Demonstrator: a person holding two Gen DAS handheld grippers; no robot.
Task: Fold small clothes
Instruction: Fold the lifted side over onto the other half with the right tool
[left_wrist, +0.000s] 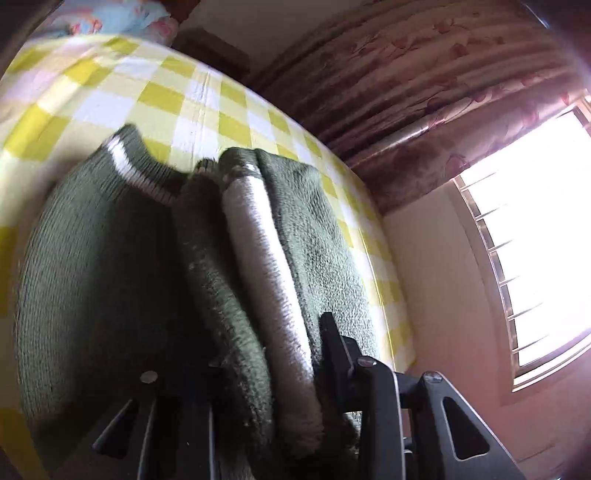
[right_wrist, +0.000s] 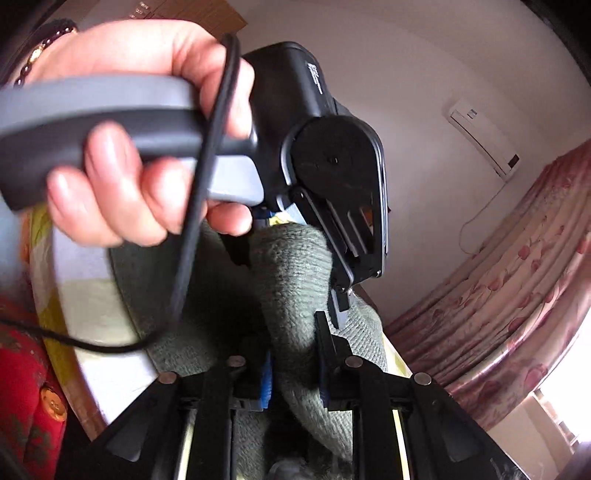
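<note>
Yellow-and-white checked bedsheet (left_wrist: 155, 92) covers the bed. Floral-print bundle (left_wrist: 122, 18) lies at its far edge, 11 o'clock. Pink floral curtain (left_wrist: 424, 96) hangs at 1 o'clock beside a bright barred window (left_wrist: 532, 236), 3 o'clock. Wall-mounted air conditioner (right_wrist: 484, 136) sits at 2 o'clock above a trailing cord.

White print on left gripper (right_wrist: 295, 325) body — illegible; nothing else.

sweater (left_wrist: 92, 277): dark green knit, with a white stripe along its edge
bed cover (left_wrist: 177, 88): yellow and white squares
curtain (left_wrist: 424, 92): pink, with red flowers
left gripper (right_wrist: 338, 291): black, with a grey handle
right gripper (right_wrist: 293, 365): black, with blue pads
sleeve (right_wrist: 22, 387): red with small flowers, gold button, lower left
wall (right_wrist: 406, 74): white
</note>
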